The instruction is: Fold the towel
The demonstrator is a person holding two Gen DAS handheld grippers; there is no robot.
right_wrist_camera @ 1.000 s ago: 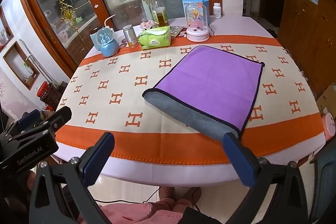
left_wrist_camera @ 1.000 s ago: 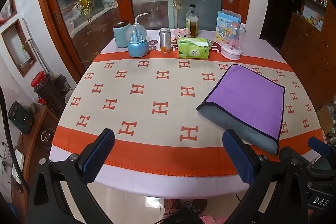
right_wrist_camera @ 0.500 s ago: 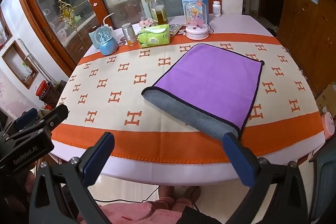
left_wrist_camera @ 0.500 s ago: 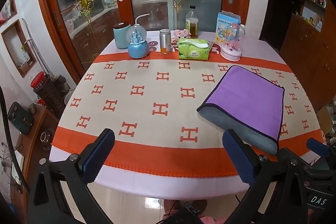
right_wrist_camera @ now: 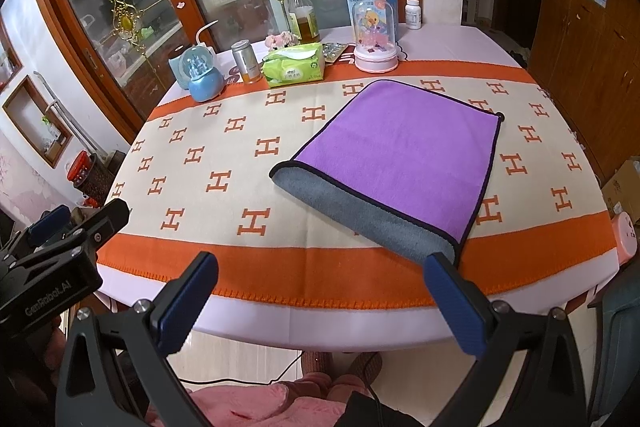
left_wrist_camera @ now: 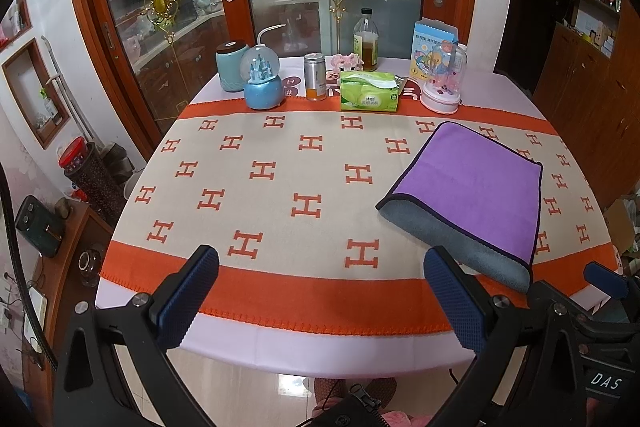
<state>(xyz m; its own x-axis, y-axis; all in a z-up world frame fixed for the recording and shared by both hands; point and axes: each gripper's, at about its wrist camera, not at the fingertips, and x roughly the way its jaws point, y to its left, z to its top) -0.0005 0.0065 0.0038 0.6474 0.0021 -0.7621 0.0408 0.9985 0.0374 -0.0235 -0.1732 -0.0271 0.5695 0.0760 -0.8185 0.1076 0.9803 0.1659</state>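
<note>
A purple towel (right_wrist_camera: 404, 147) with a grey underside lies folded over on the table, its grey fold nearest me; it also shows at the right in the left wrist view (left_wrist_camera: 472, 183). My left gripper (left_wrist_camera: 320, 295) is open and empty, held off the table's near edge, left of the towel. My right gripper (right_wrist_camera: 320, 299) is open and empty, also off the near edge, its right finger (right_wrist_camera: 456, 307) just short of the towel's grey corner. The left gripper's body also shows at the left edge of the right wrist view (right_wrist_camera: 60, 251).
The table has an orange and cream cloth with H marks (left_wrist_camera: 306, 205). Along its far side stand a snow globe (left_wrist_camera: 262, 81), a metal can (left_wrist_camera: 315, 77), a green tissue pack (left_wrist_camera: 370, 97), a bottle (left_wrist_camera: 366, 41), a domed ornament (left_wrist_camera: 442, 79) and a blue box (left_wrist_camera: 430, 39). A wooden cabinet (right_wrist_camera: 592, 47) stands at right.
Both grippers have drawn back and shifted slightly, so the table and towel sit a little farther off. The towel has not moved. Both grippers stay open.
</note>
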